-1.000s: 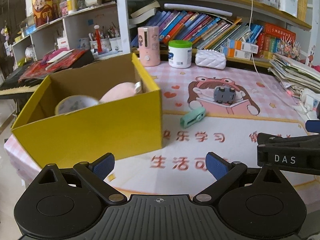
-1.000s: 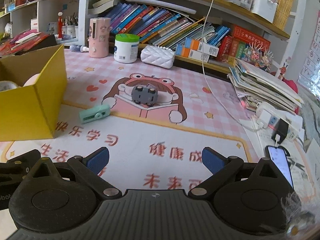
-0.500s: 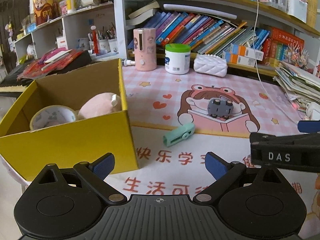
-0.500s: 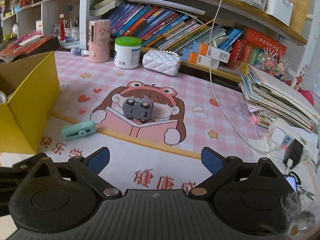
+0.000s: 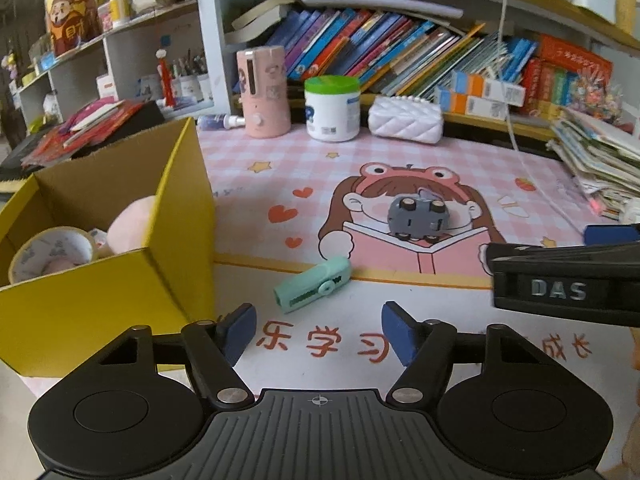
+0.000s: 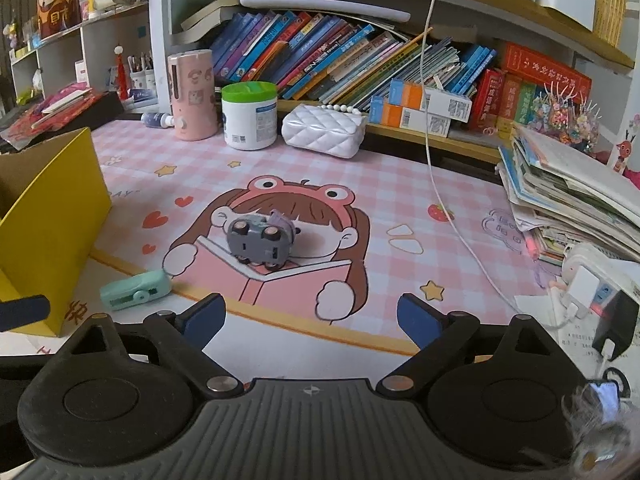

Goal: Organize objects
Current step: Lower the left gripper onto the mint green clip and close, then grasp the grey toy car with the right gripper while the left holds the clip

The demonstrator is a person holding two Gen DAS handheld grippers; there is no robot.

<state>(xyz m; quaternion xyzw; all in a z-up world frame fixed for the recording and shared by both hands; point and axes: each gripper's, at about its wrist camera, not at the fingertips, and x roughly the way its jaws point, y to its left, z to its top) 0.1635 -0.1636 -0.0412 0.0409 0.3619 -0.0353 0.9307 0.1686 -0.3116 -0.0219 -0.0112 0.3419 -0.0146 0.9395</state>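
A mint green stapler-like item point(image 5: 312, 284) point(image 6: 135, 290) lies on the pink cartoon mat, just ahead of my left gripper point(image 5: 318, 334). Its jaws are closing, with nothing between them. A grey toy car point(image 5: 418, 219) point(image 6: 261, 242) lies overturned on the mat's picture, ahead of my right gripper point(image 6: 311, 314), whose jaws are narrowing slightly and hold nothing. A yellow cardboard box point(image 5: 120, 288) point(image 6: 52, 216) at the left holds a tape roll point(image 5: 52, 250) and a pink soft item point(image 5: 132, 222). The right gripper's body shows at the right of the left wrist view.
Along the back stand a pink dispenser point(image 6: 191, 96), a white jar with a green lid point(image 6: 250, 116) and a white quilted purse point(image 6: 324, 130), below shelves of books. A white cable point(image 6: 452, 216) crosses the mat. Stacked papers point(image 6: 568, 196) and chargers sit at the right.
Both grippers have moved forward and rightward toward the green item and the toy car. The box has slid left in view. The left jaws have narrowed markedly.
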